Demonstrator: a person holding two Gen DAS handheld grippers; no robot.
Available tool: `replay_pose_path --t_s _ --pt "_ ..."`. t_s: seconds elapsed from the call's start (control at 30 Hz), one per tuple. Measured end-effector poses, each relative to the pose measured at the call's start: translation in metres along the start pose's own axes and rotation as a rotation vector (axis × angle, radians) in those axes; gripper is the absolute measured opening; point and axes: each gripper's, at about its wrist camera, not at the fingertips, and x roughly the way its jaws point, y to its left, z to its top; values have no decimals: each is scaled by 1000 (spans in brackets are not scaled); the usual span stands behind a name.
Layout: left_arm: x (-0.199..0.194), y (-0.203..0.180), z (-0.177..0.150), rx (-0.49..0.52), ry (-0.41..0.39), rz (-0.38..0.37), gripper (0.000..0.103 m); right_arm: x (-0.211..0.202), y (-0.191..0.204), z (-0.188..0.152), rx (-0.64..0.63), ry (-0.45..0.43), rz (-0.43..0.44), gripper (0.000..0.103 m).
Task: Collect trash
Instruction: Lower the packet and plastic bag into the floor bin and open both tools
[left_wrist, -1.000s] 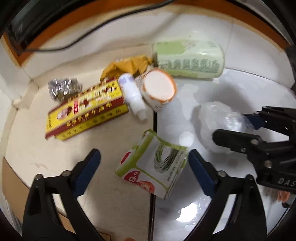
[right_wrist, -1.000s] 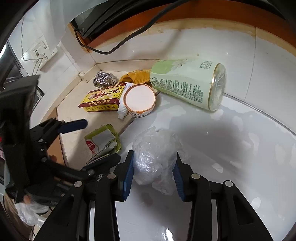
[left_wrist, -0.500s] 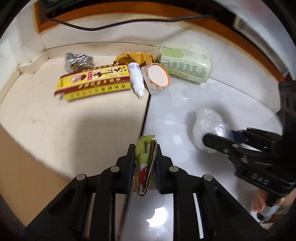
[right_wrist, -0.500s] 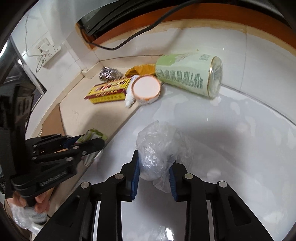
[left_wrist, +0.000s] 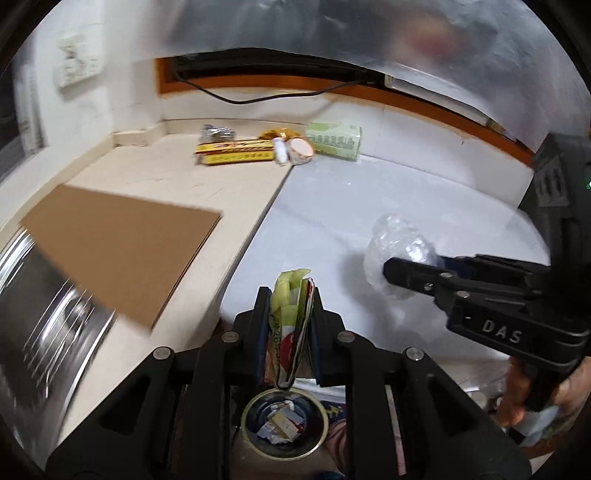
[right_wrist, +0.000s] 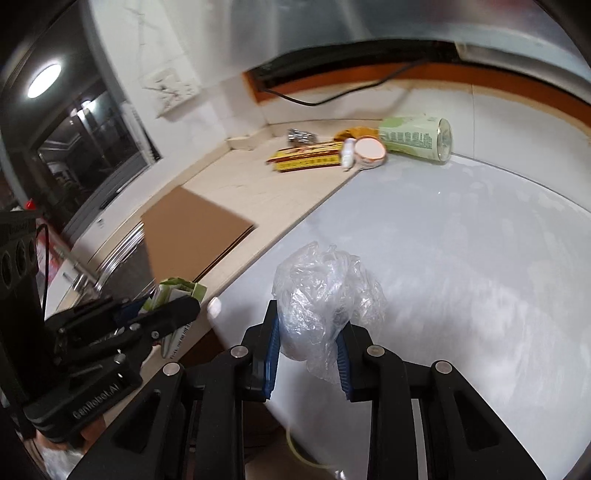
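Counter (left_wrist: 229, 206): beige slab at left, glossy white at right, filling mid-frame.
Cardboard (left_wrist: 122, 251): flat brown sheet, left of frame, over a steel sink (left_wrist: 48, 325).
Left gripper (left_wrist: 288, 325): bottom centre, jaws clamped on a flattened green packet (left_wrist: 291, 310).
Right gripper (right_wrist: 306, 354): bottom centre of its view, jaws clamped on a crumpled plastic bag (right_wrist: 321, 291).
Bin (left_wrist: 284, 424): round, bottom centre, just below the packet, scraps inside.
Remaining trash: upper centre by the wall; green carton (left_wrist: 334, 141), yellow box (left_wrist: 236, 153), cup (left_wrist: 301, 149), foil (left_wrist: 218, 132).
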Motion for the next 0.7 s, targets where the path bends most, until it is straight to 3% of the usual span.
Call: replay_pose_path --t_s 0.17,0.4,0.7 --pt "-31 -1 -60 -50 -10 32 16 -34 46 -57 -96 -75 -49 26" --pt "-51 -1 -124 -76 -11 107 16 -56 98 -126 -237 -106 -102 26" --pt "-31 10 -176 -128 65 137 16 -29 126 -194 -328 -25 -118 26"
